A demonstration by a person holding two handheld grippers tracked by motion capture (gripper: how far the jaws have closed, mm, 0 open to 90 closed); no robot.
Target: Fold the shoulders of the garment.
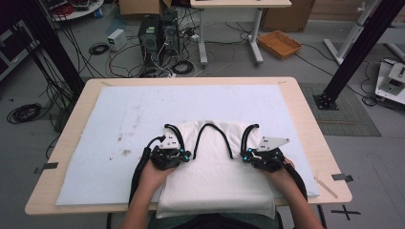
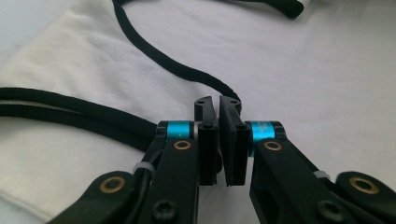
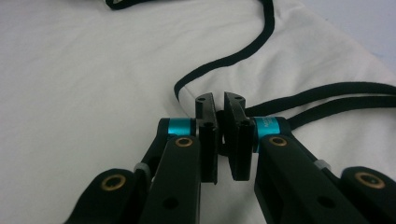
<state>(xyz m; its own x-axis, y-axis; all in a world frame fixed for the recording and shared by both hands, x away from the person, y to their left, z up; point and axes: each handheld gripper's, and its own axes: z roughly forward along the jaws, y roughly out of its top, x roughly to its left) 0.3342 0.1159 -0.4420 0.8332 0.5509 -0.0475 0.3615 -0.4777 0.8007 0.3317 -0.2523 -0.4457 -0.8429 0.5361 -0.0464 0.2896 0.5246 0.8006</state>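
Grips: I am pinching the white black-trimmed cloth vest (image 1: 215,162) with both hand-held grippers, left hand-held gripper (image 1: 187,155) and right hand-held gripper (image 1: 244,156), each clamped shut near an armhole, ready for folding.

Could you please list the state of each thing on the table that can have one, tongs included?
White garment: lying flat on the table, its near edge hanging over the table's front.
Black trim: curving in an arch across the garment's far part.
Left tongs: shut, pinching the garment at the trim.
Right tongs: shut, pinching the garment at the trim.
White mat: spread flat, stained left of the garment.
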